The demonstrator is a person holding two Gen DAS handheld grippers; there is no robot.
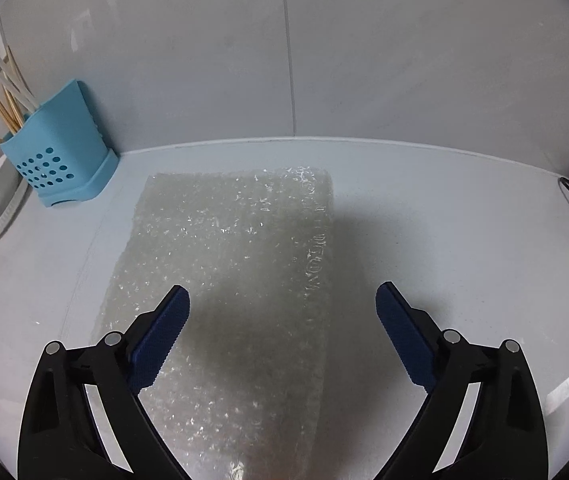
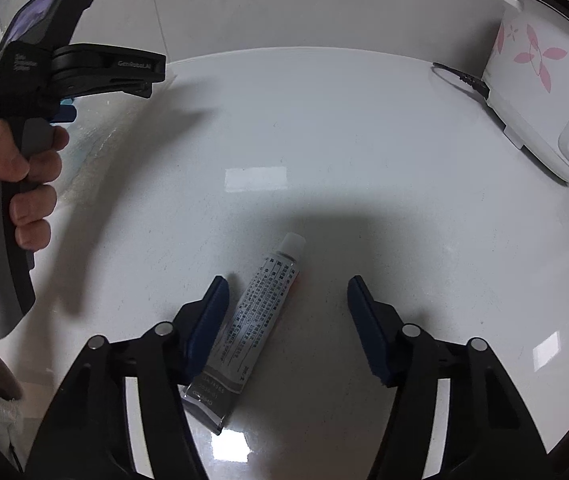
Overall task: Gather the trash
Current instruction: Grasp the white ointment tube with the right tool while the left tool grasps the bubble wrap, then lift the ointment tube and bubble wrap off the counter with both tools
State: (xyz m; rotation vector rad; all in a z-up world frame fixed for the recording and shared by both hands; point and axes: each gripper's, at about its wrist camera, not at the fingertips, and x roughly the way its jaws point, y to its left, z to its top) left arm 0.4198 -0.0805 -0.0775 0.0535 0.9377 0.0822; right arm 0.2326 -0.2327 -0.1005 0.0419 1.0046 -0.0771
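left gripper (image 1: 283, 300) wide open, empty, over bubble wrap (image 1: 228, 280) flat on counter (image 1: 444, 220) | right gripper (image 2: 284, 296) wide open, straddling tube (image 2: 252, 316), likely lining up a grab

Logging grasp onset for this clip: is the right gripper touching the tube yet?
Cannot tell. In the right wrist view the right gripper is open around the tube; its left jaw overlaps the tube's edge, but no gap or contact shows plainly.

I count one clear bubble-wrap sheet (image 1: 220, 280), one grey squeezed printed tube (image 2: 244, 328), one blue perforated plastic chopstick holder (image 1: 60, 148), and one white flowered rice cooker (image 2: 540, 92).
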